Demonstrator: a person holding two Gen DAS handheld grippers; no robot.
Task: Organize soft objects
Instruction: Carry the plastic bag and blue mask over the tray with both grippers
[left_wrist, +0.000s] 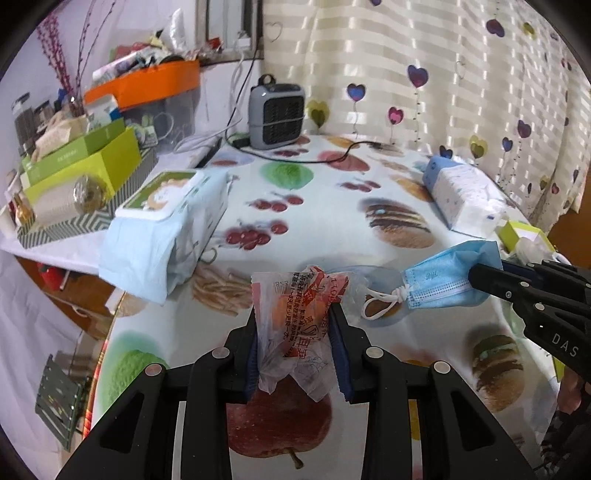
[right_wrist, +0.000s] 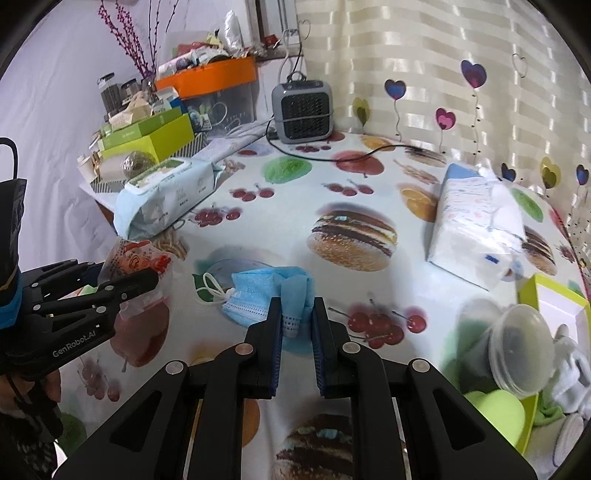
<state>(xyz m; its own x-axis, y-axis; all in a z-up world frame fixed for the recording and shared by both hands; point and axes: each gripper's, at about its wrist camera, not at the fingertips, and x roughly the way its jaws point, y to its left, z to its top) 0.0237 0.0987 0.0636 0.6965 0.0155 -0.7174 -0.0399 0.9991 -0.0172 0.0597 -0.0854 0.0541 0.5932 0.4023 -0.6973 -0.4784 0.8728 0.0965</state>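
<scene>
The left gripper (left_wrist: 295, 314) pinches a crinkly bag (left_wrist: 295, 332) and the right gripper (right_wrist: 297, 306) pinches a blue mask (right_wrist: 266, 291) just above the table (right_wrist: 369, 295), so either could slip out.

Grey heater (left_wrist: 276, 115), orange box (left_wrist: 147, 83), perhaps jars (right_wrist: 109, 93) behind.

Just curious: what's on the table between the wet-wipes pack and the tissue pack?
Nothing but printed tablecloth between the wet-wipes pack and the tissue pack; the right wrist view shows it best.
</scene>
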